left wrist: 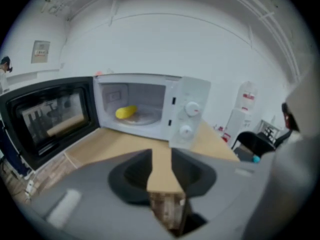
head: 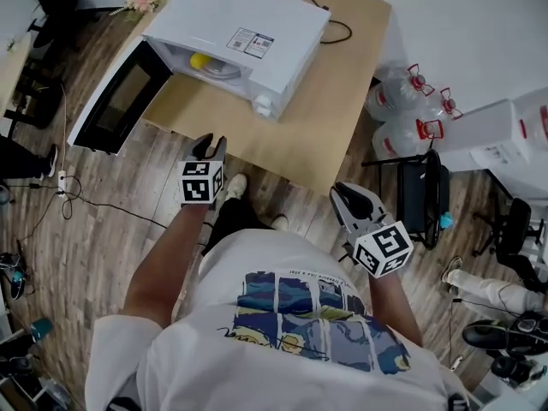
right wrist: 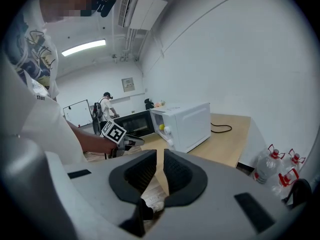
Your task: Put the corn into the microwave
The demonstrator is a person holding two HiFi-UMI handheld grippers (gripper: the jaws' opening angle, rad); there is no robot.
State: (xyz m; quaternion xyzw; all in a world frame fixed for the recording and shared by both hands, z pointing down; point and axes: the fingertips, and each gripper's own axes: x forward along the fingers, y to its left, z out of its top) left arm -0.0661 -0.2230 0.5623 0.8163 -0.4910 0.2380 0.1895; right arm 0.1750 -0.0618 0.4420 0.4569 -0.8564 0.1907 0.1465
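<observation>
The yellow corn [head: 199, 61] lies on the glass plate inside the white microwave [head: 257, 24], whose dark-windowed door [head: 120, 101] hangs wide open to the left. In the left gripper view the corn [left wrist: 126, 112] sits deep in the cavity, well ahead of the jaws. My left gripper [head: 210, 146] hovers off the table's near edge, apart from the microwave, open about halfway with nothing between its pads [left wrist: 161, 156]. My right gripper [head: 344, 193] is held back beside my body, its jaws [right wrist: 160, 156] parted by a narrow slit and empty.
The microwave stands on a light wooden table [head: 325, 118] with a black cable [head: 338, 28] behind it. Large water bottles [head: 402, 101] and a black chair [head: 419, 191] stand to the right. Cords trail over the wooden floor [head: 51, 187] at left.
</observation>
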